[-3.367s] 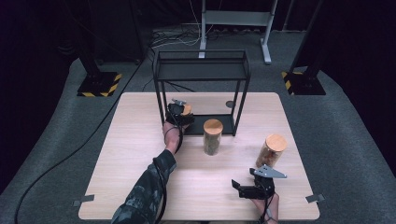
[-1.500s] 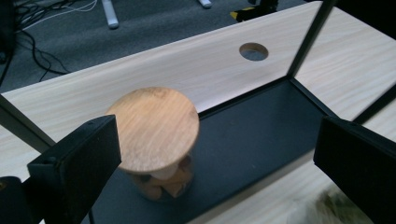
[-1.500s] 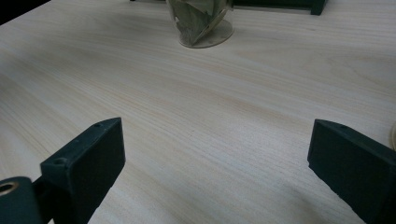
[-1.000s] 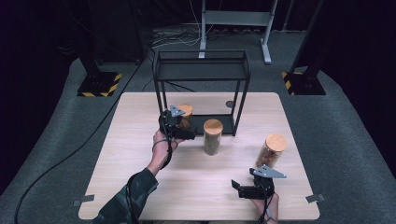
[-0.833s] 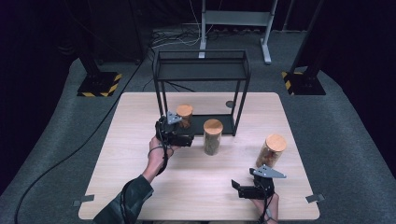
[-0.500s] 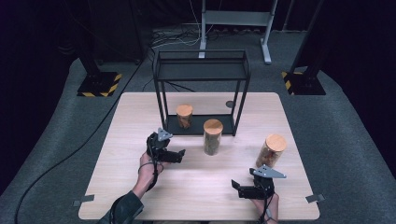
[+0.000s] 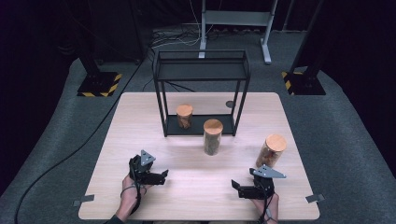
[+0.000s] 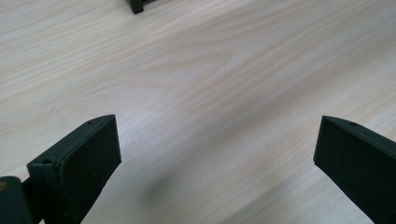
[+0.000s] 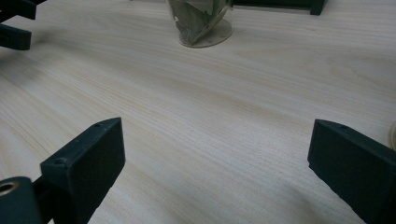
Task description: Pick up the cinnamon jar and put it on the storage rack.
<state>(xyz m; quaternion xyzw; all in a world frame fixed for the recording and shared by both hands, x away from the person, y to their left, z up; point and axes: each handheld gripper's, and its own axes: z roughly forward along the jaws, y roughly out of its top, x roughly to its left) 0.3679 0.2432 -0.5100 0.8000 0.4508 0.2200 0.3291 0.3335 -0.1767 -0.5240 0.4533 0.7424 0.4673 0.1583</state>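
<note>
Jars with wooden lids are what the work turns on: one (image 7: 184, 116) stands on the bottom shelf of the black wire rack (image 7: 201, 70), one (image 7: 213, 136) just in front of the rack, one (image 7: 270, 150) near the right gripper (image 7: 237, 186). Both the left gripper (image 7: 162, 176) and the right hover low over the surface (image 7: 140, 121), fingers spread wide and empty, likely between placements. Jar contents look like dried leaves; the right gripper view cuts off the middle jar's top
</note>
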